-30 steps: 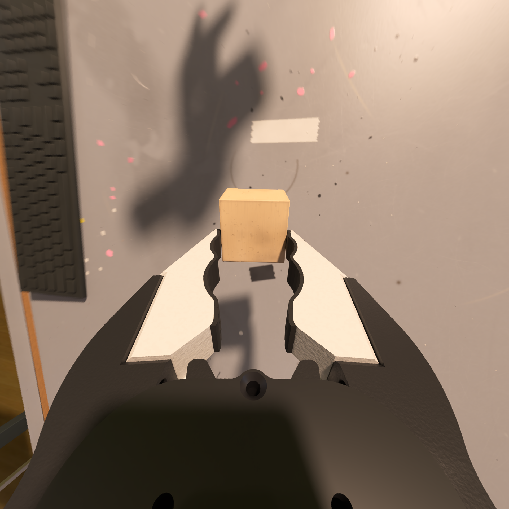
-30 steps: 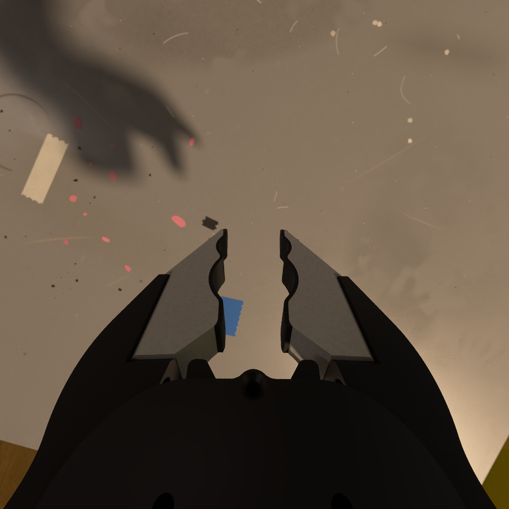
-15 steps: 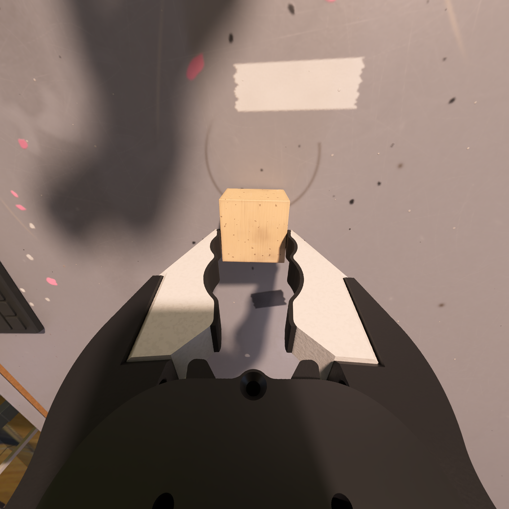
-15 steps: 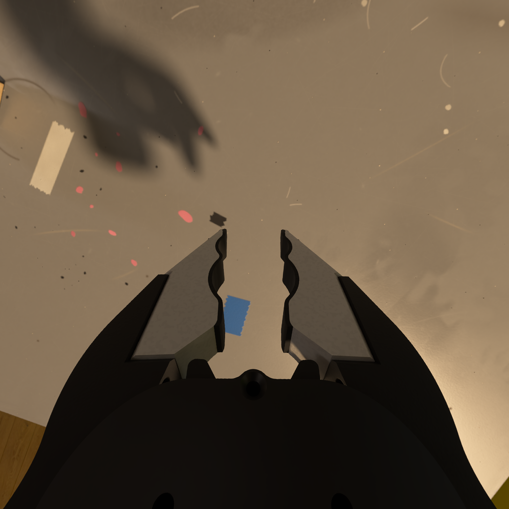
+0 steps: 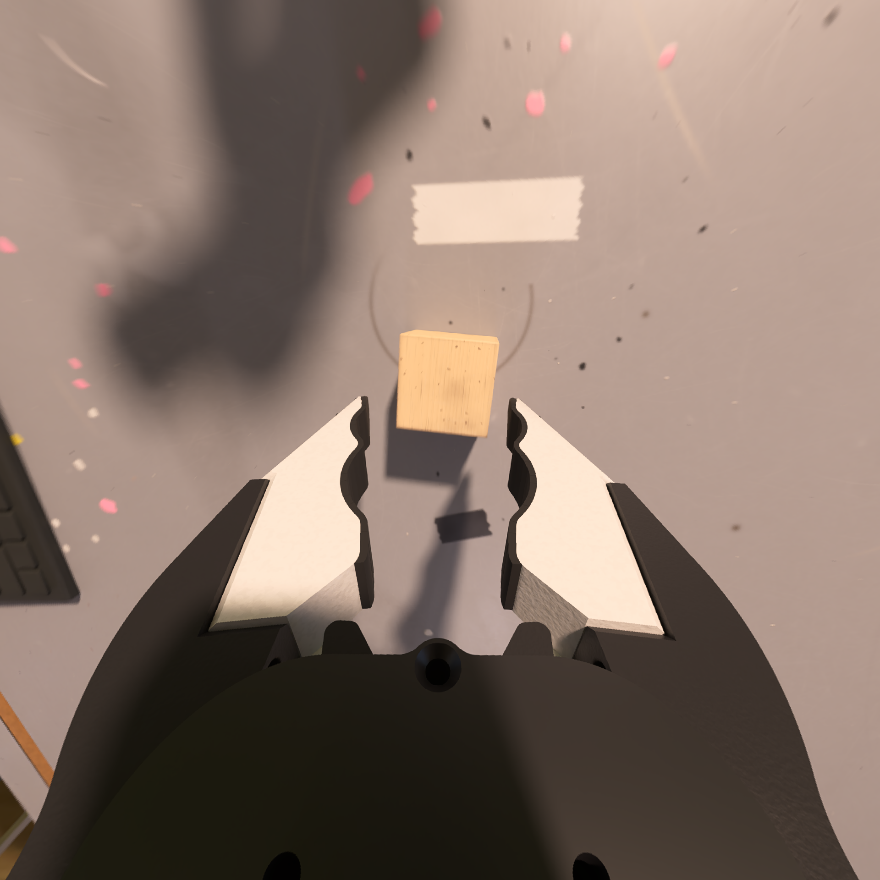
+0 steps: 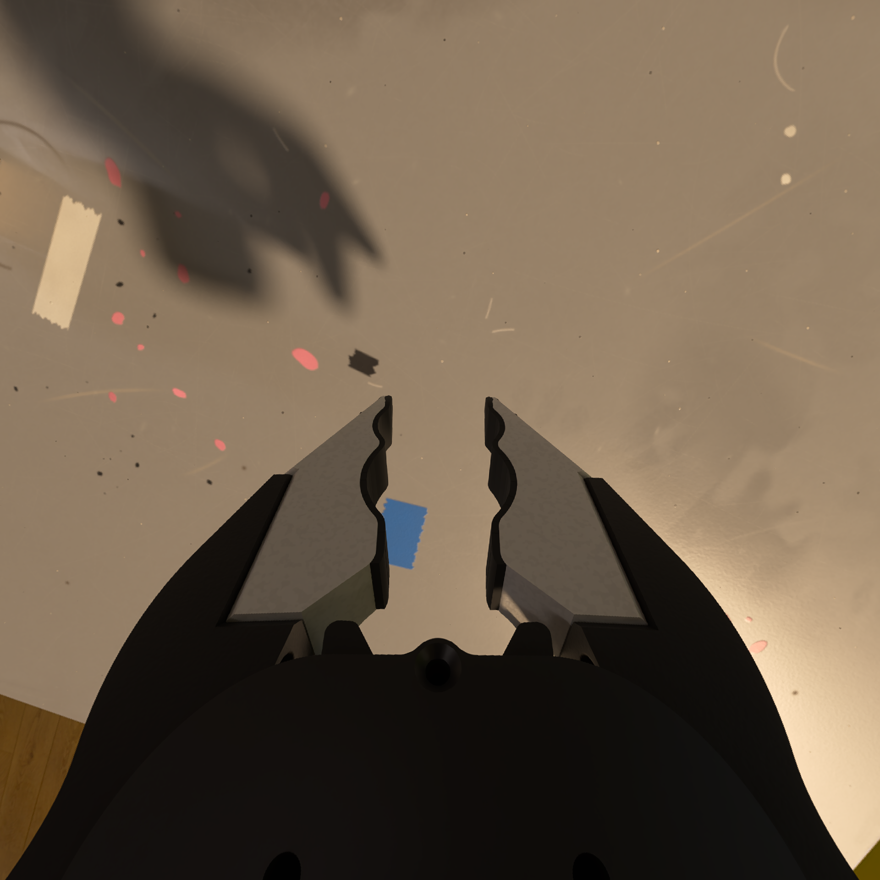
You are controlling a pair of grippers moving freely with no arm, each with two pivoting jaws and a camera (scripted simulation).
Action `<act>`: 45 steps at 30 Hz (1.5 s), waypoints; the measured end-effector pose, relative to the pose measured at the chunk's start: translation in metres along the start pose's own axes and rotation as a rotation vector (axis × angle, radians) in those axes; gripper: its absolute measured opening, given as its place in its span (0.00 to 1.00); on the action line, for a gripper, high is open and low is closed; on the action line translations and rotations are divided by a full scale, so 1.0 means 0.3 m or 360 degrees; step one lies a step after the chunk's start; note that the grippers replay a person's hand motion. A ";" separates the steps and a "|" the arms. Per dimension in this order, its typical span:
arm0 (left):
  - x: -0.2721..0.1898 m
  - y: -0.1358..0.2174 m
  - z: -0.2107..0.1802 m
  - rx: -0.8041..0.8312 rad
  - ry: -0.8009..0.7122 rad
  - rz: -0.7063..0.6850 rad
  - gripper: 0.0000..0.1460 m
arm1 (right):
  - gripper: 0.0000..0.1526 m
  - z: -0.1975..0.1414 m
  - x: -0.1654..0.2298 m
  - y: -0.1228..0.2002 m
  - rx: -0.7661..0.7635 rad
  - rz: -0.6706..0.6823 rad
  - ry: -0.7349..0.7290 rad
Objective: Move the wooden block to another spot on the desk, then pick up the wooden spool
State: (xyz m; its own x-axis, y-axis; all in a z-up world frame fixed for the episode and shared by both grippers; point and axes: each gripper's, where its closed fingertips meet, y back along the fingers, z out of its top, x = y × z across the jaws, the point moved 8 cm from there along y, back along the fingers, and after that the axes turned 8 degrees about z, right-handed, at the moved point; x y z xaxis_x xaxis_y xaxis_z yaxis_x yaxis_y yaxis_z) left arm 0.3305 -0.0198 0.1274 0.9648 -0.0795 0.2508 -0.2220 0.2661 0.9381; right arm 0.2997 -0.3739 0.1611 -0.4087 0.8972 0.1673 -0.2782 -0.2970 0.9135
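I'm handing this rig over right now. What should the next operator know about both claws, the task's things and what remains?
Left claw: open, jaws apart with a gap either side of the wooden block, not touching it.
Right claw: open, empty, over bare desk near a blue tape scrap.
Wooden block: sits on the desk, on the edge of a faint circle mark, below a strip of white tape. A keyboard lies at the left edge.
Done: block set down and released.
Left: find the wooden spool, which neither view shows, and pick it up.

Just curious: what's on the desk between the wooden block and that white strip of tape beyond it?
Nothing solid: in the left wrist view, only bare grey desk with a faint ring mark separates the wooden block from the white tape.
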 end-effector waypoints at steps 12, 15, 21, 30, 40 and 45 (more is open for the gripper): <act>-0.035 0.558 -0.610 0.0020 0.0622 0.0645 0.39 | 0.25 -0.008 0.000 -0.002 -0.0008 0.0027 -0.0009; -0.076 0.559 -0.803 0.0288 0.0790 0.0618 0.39 | 0.25 0.005 0.011 -0.007 -0.0004 0.0035 0.0019; -0.156 0.464 -0.976 0.0515 0.0918 0.0497 0.36 | 0.25 0.018 0.022 -0.015 0.0012 0.0036 0.0041; -0.169 0.300 -1.052 0.0899 0.0780 0.0343 0.39 | 0.25 -0.017 0.012 -0.037 0.0093 0.0040 0.0014; -0.166 0.274 -1.032 0.0929 0.0167 0.0080 0.38 | 0.25 -0.017 0.024 -0.057 0.0144 0.0064 0.0026; -0.156 0.241 -1.064 0.1085 0.0051 0.0042 0.38 | 0.25 -0.005 0.043 -0.067 0.0172 0.0074 0.0067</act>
State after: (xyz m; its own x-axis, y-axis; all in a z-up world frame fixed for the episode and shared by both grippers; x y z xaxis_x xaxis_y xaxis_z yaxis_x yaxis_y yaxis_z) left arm 0.3145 0.3098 0.1073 0.9593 -0.0500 0.2781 -0.2745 -0.3980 0.8754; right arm 0.2988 -0.3569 0.1443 -0.4557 0.8681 0.1968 -0.1635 -0.2989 0.9402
